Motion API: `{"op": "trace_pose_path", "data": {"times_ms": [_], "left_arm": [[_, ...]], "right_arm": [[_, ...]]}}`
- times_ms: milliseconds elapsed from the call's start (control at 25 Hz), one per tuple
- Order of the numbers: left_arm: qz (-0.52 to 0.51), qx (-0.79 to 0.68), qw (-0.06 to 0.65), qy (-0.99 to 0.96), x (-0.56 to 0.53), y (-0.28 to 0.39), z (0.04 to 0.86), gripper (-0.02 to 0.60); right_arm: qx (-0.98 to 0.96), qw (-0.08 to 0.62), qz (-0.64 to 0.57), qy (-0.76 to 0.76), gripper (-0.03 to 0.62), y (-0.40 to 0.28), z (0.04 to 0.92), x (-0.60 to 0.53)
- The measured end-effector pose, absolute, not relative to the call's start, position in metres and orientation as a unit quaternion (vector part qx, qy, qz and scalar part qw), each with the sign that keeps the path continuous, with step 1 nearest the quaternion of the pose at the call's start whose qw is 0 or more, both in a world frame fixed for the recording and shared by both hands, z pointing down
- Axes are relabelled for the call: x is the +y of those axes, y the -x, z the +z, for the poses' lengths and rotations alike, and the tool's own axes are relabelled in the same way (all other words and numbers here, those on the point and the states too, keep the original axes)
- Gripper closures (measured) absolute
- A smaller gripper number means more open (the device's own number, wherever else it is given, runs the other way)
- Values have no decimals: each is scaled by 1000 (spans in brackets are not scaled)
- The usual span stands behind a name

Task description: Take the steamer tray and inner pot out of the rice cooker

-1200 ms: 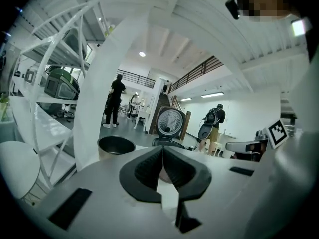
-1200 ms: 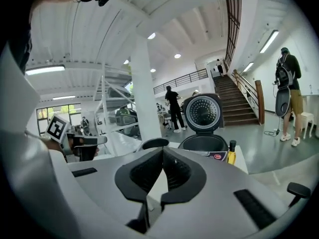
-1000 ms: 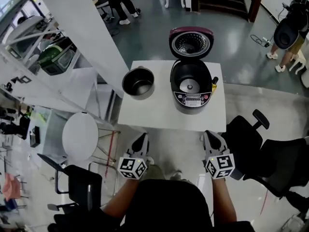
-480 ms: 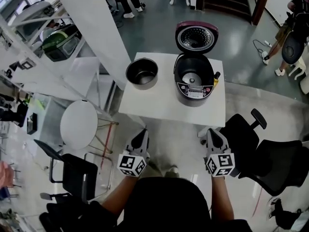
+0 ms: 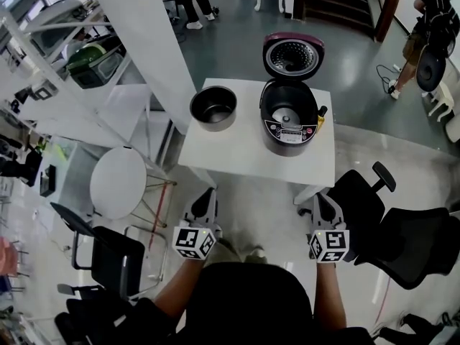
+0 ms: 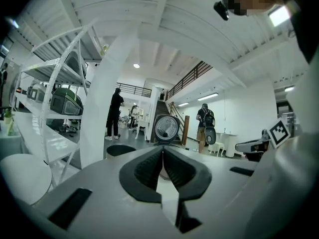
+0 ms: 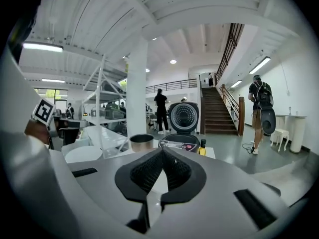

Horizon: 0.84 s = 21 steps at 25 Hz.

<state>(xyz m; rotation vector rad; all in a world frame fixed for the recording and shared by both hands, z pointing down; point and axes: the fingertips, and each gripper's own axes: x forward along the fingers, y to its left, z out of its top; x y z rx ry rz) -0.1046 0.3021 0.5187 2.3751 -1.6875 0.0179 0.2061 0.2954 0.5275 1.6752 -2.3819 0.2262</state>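
Observation:
The open rice cooker (image 5: 289, 124) stands on the white table (image 5: 244, 160), its lid (image 5: 290, 54) tipped up at the back and the heating plate showing in the hollow. The metal inner pot (image 5: 213, 108) sits on the table to the cooker's left. My left gripper (image 5: 208, 192) and right gripper (image 5: 321, 198) hang shut and empty just short of the table's near edge. From the left gripper (image 6: 162, 153) I see the lid (image 6: 166, 128) and the pot (image 6: 121, 150). Beyond the right gripper (image 7: 162, 153) are the cooker (image 7: 180, 142) and pot (image 7: 141, 142). No steamer tray is in view.
A small yellow bottle (image 5: 320, 118) stands by the cooker's right side. Black office chairs (image 5: 402, 239) crowd the right, a round white stool (image 5: 118, 185) and a black chair (image 5: 115, 261) the left. A white pillar (image 5: 136, 34) and shelving (image 5: 79, 63) rise at left. People walk behind.
Both grippers have drifted a little with the person and stay shut and empty. The table sits slightly higher in the head view. Pot and cooker have not moved on the table.

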Motion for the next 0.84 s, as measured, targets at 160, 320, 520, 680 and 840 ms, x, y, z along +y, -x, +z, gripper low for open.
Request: {"op": "trace_pose_path", "data": {"times_ms": [160,320,520,680,840], "left_arm": [[6,-573,109,-812,302,101,517,574],[11,-566,114,-816,303,91,525,574],[20,-570,118,-813,300,91,528,574],[23,-573,123,-810,294,97,530,574],[19,-577,129,-806,284,100,529,574]], "right_arm": [[-812,109,73,-568,594,-209,527,301],[-814,106,74,-567,594,-212,529,305],[-814,117,71,-564,594,-213,530,305],[-816,118,68,-562,594,-213,529,302],[-816,117,68,-562,594,-213,528,293]]}}
